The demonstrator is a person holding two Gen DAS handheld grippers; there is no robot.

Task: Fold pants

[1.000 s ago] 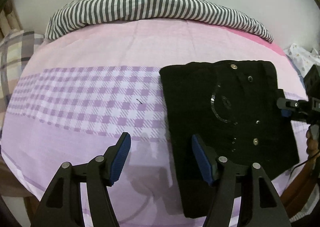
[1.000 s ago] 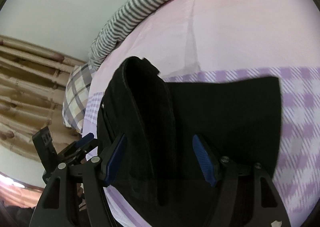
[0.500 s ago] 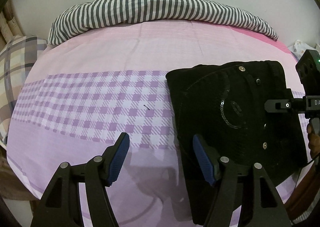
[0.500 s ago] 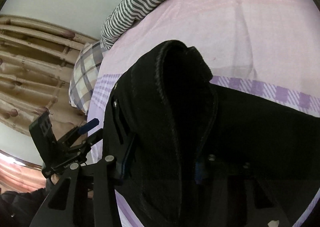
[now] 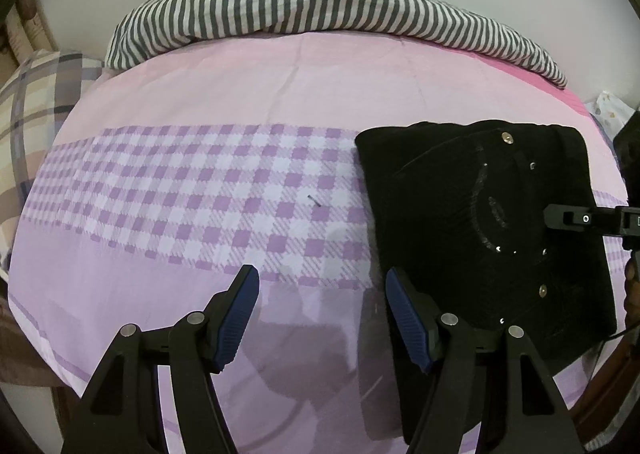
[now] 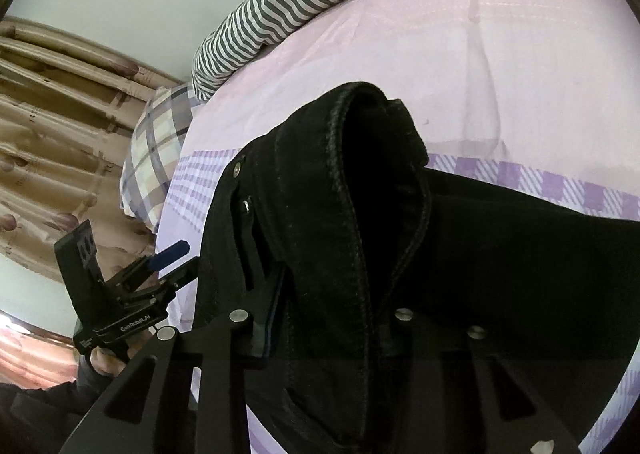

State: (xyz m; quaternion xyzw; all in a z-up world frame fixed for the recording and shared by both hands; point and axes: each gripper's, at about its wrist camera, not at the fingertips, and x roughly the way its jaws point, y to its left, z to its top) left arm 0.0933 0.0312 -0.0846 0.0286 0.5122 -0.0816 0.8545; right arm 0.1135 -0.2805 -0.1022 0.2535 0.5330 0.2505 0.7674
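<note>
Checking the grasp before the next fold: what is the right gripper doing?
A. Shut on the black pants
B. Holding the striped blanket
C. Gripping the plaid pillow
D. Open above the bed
A: the right gripper is shut on a raised fold of the pants.

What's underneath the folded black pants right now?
The black pants lie on the pink and purple checked bedsheet, which shows all around them. Whatever lies directly beneath the fabric is covered.
</note>
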